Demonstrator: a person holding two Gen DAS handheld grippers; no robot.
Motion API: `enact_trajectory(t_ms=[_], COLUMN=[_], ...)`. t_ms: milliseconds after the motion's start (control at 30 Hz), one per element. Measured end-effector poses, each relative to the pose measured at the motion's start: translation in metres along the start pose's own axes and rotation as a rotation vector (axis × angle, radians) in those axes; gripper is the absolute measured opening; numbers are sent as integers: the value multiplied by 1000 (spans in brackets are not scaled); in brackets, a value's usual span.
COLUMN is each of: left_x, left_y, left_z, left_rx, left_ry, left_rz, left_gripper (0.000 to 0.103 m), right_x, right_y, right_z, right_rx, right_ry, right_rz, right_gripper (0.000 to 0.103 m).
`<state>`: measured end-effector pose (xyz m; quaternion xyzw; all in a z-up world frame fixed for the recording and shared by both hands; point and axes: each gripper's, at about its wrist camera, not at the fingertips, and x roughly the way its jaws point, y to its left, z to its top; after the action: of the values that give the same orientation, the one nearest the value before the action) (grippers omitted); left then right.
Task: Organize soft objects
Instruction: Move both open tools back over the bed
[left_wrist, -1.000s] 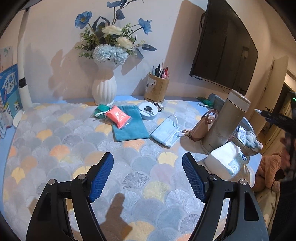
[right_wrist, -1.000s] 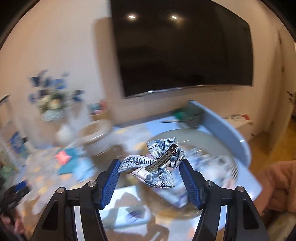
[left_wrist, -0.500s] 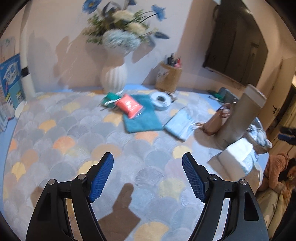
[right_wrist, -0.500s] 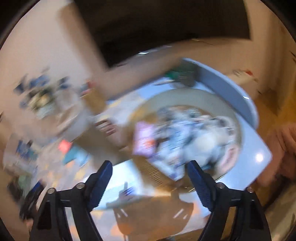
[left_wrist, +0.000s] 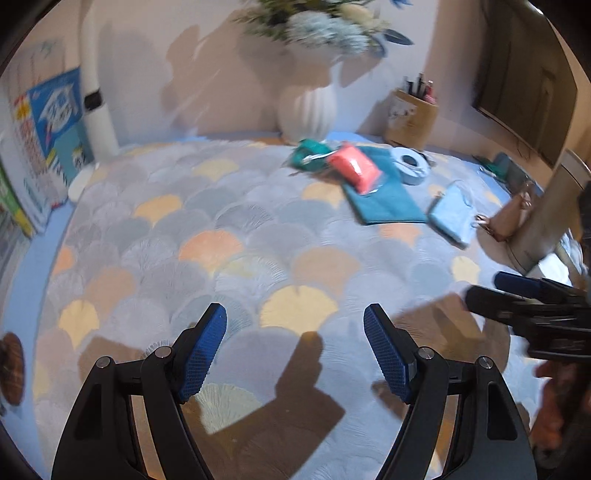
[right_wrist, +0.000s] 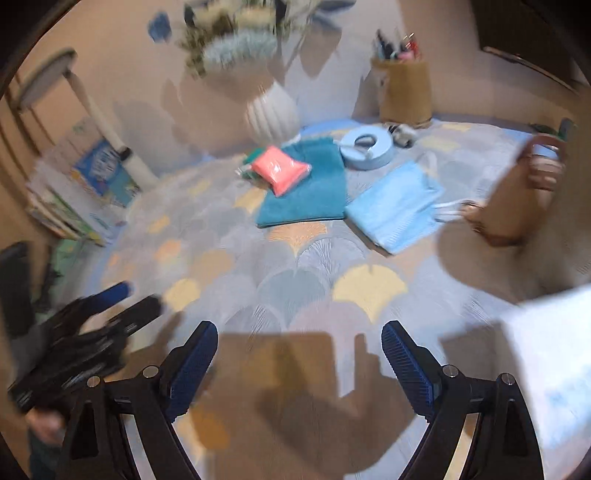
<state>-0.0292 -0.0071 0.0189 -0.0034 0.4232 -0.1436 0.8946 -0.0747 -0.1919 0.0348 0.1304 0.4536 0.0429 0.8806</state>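
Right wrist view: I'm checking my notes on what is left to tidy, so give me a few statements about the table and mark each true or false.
1. The coral packet lies partly on the teal cloth. True.
2. The right gripper holds a bow. False: nothing is between its jaws, which are opening.
3. The light blue face mask lies beside the teal cloth. True.
4. The white vase lies on its side. False: it stands upright at the back of the table.
5. The left gripper is shut on the tape roll. False: it is open and empty over the patterned tablecloth.
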Motion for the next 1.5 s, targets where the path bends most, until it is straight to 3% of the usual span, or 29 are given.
enact_trajectory(t_ms=[133, 200, 233, 300, 533, 733, 1167, 1500], left_x=[22, 17, 22, 20, 19, 23, 26, 26], left_y=[6, 1, 0, -3, -3, 1, -8, -7], left_z=[-12, -10, -11, -11, -13, -12, -14, -15], left_rx=[-14, 8, 12, 28, 25, 8, 58, 53], left_ry=[33, 7, 39, 33, 37, 40, 51, 47], left_rz=[22, -18, -20, -7, -10, -66, 0, -6], left_gripper=[75, 78, 78, 80, 80, 88, 88, 88], right_x=[41, 50, 56, 61, 66, 56, 56, 56], right_y=[16, 22, 24, 24, 26, 26, 25, 26], right_z=[1, 3, 3, 6, 4, -9, -9, -9], right_rx=[-98, -146, -165, -185, -201, -192, -193, -193], right_ry=[-7, -8, 11, 35, 22, -15, -17, -18], right_rz=[-145, -207, -208, -177, -182, -179, -179, -177], right_gripper=[89, 89, 90, 103, 103, 103, 103, 103])
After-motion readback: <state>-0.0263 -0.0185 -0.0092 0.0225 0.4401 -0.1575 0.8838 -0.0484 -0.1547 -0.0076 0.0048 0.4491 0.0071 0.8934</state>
